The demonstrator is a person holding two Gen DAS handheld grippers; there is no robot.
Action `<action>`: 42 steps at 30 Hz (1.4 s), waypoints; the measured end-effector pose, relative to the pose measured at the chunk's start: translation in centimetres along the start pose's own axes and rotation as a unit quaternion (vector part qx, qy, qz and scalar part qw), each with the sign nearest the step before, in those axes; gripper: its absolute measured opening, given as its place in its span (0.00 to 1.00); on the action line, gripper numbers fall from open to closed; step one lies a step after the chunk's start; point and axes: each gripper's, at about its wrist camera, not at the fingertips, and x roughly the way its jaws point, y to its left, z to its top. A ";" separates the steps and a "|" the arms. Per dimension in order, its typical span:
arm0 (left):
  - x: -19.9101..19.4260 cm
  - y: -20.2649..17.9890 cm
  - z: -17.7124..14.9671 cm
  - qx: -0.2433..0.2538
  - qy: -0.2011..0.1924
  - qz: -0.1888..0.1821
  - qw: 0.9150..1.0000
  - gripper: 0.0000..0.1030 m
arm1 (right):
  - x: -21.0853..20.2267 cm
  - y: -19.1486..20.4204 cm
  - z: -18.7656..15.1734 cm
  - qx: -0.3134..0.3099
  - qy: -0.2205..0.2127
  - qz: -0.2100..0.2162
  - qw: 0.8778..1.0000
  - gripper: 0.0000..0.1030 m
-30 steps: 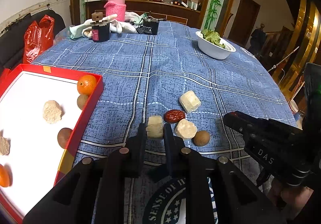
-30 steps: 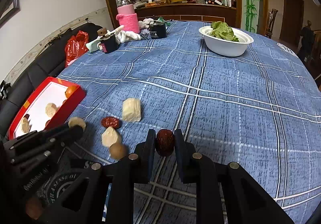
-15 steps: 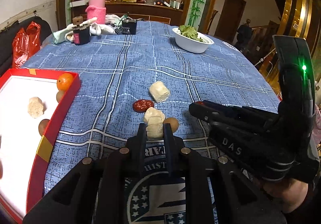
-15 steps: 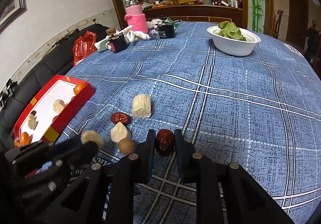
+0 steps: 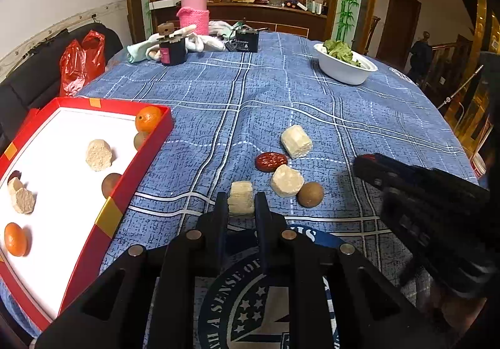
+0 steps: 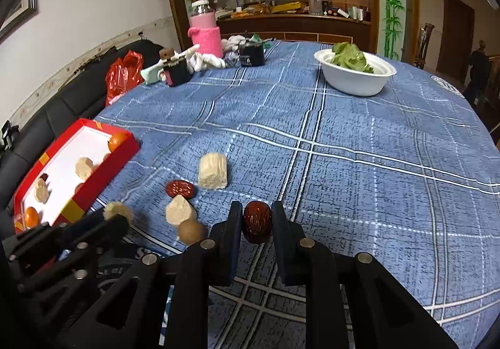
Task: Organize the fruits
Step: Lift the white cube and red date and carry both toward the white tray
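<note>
Left gripper (image 5: 240,202) clenched around pale chunk (image 5: 240,198), right gripper (image 6: 257,220) around dark date (image 6: 257,221), both low over table.

Left gripper (image 5: 240,203) clamping pale chunk (image 5: 240,198), red tray (image 5: 134,167) left

Two grippers: the left gripper (image 5: 240,203) grips one pale chunk (image 5: 240,199), the right gripper (image 6: 257,222) one dark date (image 6: 257,221). On the desk (image 5: 281,98) lie two more pale chunks (image 5: 296,141) (image 5: 286,180), one red date (image 5: 271,161) and one brown round fruit (image 5: 310,194). At nine o'clock, one red tray (image 5: 140,161) holds two oranges (image 5: 148,119) (image 5: 14,239) and at least two pale chunks (image 5: 98,155) (image 5: 22,200). At one o'clock sits one white bowl (image 5: 343,69).
</note>
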 end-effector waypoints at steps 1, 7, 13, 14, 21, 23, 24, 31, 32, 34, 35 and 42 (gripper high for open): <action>0.1 0.1 0.0 -0.001 0.003 0.000 1.000 0.14 | -0.4 0.1 -0.1 0.000 -0.003 -0.002 1.000 0.19; 0.3 0.2 0.1 -0.005 0.006 0.002 1.000 0.14 | -2.5 0.3 -2.0 0.005 -0.005 -0.010 1.000 0.19; 0.4 0.4 0.0 -0.012 0.010 0.006 1.000 0.14 | -3.3 -0.1 -3.2 0.017 -0.021 -0.016 1.000 0.19; 0.4 0.4 0.0 -0.011 0.010 0.008 1.000 0.14 | -3.3 -0.2 -3.3 0.021 -0.021 -0.014 0.999 0.19; 0.2 0.2 0.0 -0.004 0.005 0.014 1.000 0.14 | -3.6 -1.0 -3.3 0.040 -0.030 -0.004 0.999 0.19; 0.1 0.1 0.0 -0.003 0.004 0.015 1.000 0.14 | -3.5 -1.0 -3.3 0.040 -0.028 -0.004 0.999 0.19; 0.1 0.1 0.0 -0.003 0.002 0.016 1.000 0.14 | -3.5 -1.0 -3.3 0.040 -0.028 -0.004 0.999 0.19; -0.1 0.1 0.0 -0.006 -0.001 0.023 1.000 0.14 | -3.5 -1.1 -3.4 0.043 -0.028 -0.003 0.999 0.19; -0.2 0.1 -0.1 -0.006 -0.002 0.024 1.000 0.14 | -3.5 -1.1 -3.4 0.043 -0.029 -0.003 0.999 0.19; -0.3 0.2 -0.1 -0.006 -0.005 0.026 1.000 0.14 | -3.5 -1.1 -3.4 0.044 -0.031 -0.003 0.999 0.19; -0.4 0.2 -0.1 -0.006 -0.007 0.027 1.000 0.14 | -3.6 -1.1 -3.4 0.044 -0.032 -0.002 0.999 0.19; -1.1 0.1 -0.1 -0.004 -0.026 0.035 0.999 0.14 | -3.8 -1.0 -3.4 0.041 -0.039 -0.005 0.998 0.19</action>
